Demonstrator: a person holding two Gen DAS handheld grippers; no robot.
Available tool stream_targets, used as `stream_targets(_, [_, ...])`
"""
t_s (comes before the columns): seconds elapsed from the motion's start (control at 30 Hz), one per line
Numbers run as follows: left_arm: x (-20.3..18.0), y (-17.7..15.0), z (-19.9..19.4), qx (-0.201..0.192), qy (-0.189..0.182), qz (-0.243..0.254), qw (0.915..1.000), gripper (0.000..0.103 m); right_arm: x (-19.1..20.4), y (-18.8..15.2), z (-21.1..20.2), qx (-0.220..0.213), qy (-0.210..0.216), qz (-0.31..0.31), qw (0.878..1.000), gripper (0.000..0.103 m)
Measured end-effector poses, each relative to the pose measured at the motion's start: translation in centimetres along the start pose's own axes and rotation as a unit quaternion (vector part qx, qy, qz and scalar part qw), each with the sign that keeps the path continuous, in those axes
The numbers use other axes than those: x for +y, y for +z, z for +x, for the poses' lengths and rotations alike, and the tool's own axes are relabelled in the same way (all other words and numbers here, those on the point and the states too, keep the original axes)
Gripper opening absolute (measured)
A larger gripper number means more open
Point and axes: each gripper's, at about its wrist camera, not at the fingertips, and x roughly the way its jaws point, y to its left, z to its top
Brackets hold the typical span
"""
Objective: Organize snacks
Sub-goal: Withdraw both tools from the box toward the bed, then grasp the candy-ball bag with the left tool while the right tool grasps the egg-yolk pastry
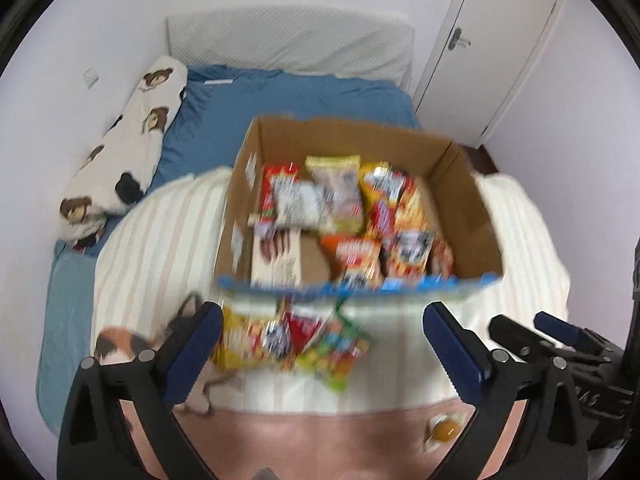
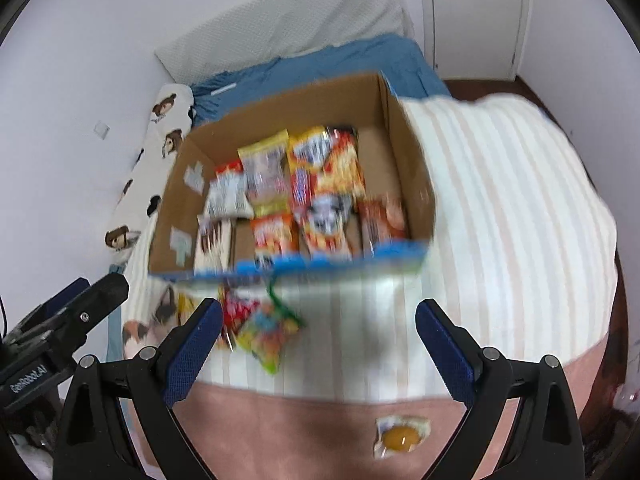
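An open cardboard box point(image 1: 464, 208) point(image 2: 404, 160) with a blue front edge sits on a striped blanket and holds several snack packets point(image 1: 340, 216) point(image 2: 296, 196). In front of the box lie loose packets: a yellow one point(image 1: 240, 336), a red one point(image 1: 304, 328) and a green candy bag point(image 1: 340, 356) point(image 2: 268, 336). My left gripper point(image 1: 322, 316) hangs open above these loose packets, nothing between its fingers. My right gripper point(image 2: 319, 312) is open too, over bare blanket just right of the candy bag. A small packet with an orange-yellow centre point(image 1: 444, 430) point(image 2: 402, 436) lies on the pink band near me.
The bed has a blue sheet point(image 1: 300, 96), a bear-print pillow point(image 1: 132, 140) along the left wall and a white headboard cushion point(image 1: 288, 40). A white door point(image 1: 500, 40) stands at the back right. Each gripper shows at the edge of the other's view.
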Motion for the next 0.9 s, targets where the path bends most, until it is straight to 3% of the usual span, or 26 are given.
stream_targets(0.2, [0.3, -6.7, 4.1, 0.080, 0.009, 0.001, 0.9968, 0.102, -5.2, -7.8, 4.3, 0.072, 0.006, 0.069, 0.995, 0.099])
stream_targets(0.33, [0.1, -9.9, 6.4, 0.120, 0.004, -0.006, 0.9927, 0.102, -9.4, -13.3, 8.2, 0.123, 0.024, 0.152, 0.980, 0.099])
stream_targets(0.47, [-0.3, -11.8, 8.5, 0.143, 0.014, -0.002, 0.9896, 0.102, -11.8, -16.6, 11.0, 0.150, 0.032, 0.210, 0.966, 0.097])
stream_targets(0.63, [-1.4, -11.5, 10.1, 0.126, 0.040, 0.030, 0.9908, 0.102, -12.0, -17.9, 12.6, 0.119, 0.021, 0.218, 0.968, 0.080])
stream_targets(0.73, [-2.3, -10.5, 11.1, 0.112, 0.054, 0.058, 0.9906, 0.102, -10.8, -17.7, 12.6, 0.097, -0.005, 0.189, 0.977, 0.055])
stream_targets(0.8, [-3.1, -9.5, 12.3, 0.107, 0.062, 0.084, 0.9888, 0.102, -10.3, -17.3, 12.7, 0.096, -0.002, 0.178, 0.979, 0.048])
stream_targets(0.9, [-4.4, -8.3, 14.2, 0.110, 0.074, 0.127, 0.9830, 0.102, -9.6, -16.7, 12.8, 0.097, -0.002, 0.167, 0.981, 0.047])
